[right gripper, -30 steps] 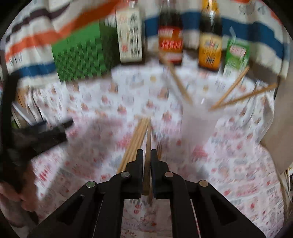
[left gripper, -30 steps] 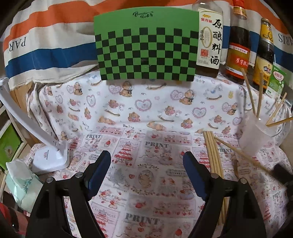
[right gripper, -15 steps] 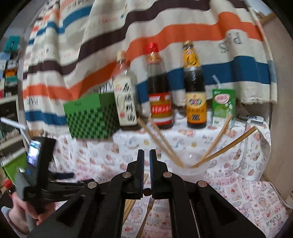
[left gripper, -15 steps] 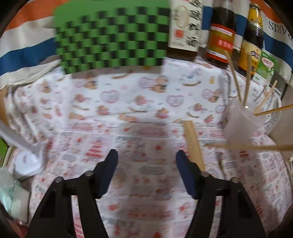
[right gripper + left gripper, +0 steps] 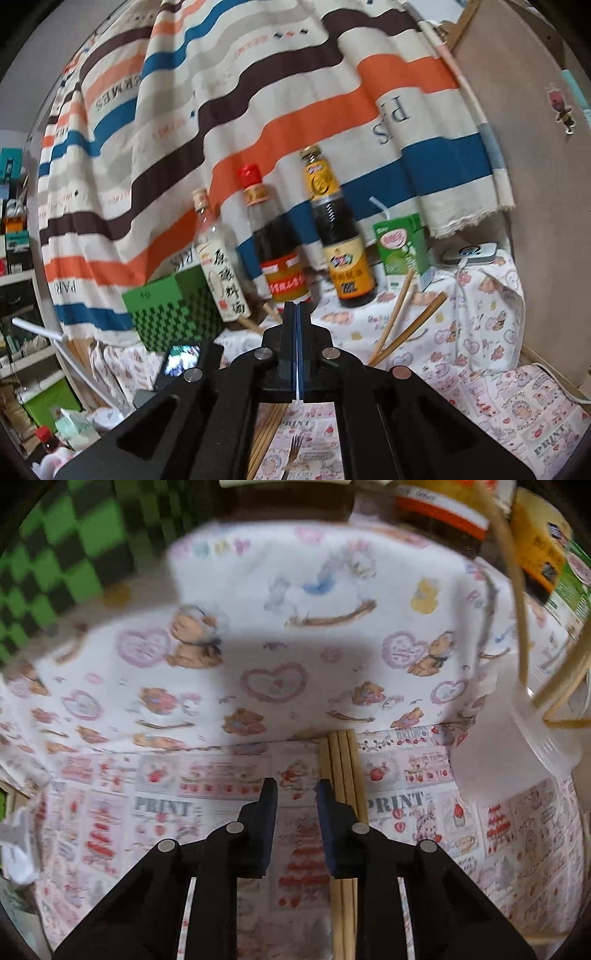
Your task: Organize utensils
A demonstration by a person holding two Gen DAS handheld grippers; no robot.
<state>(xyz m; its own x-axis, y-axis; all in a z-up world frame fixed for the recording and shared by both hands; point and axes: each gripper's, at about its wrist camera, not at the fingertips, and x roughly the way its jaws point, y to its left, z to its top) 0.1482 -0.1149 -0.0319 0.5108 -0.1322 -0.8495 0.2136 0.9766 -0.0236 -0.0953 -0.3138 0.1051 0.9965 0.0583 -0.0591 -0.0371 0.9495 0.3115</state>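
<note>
Nearest, the left gripper (image 5: 295, 794) has just been closing, its narrowed jaws bare, just left of the loose chopsticks (image 5: 341, 760) lying bundled on the printed cloth (image 5: 184, 701). A fork (image 5: 293, 448) also remains. The right gripper (image 5: 297, 314) is pressed together, empty. Beyond, the plastic cup (image 5: 509, 749) already holds several chopsticks.
</note>
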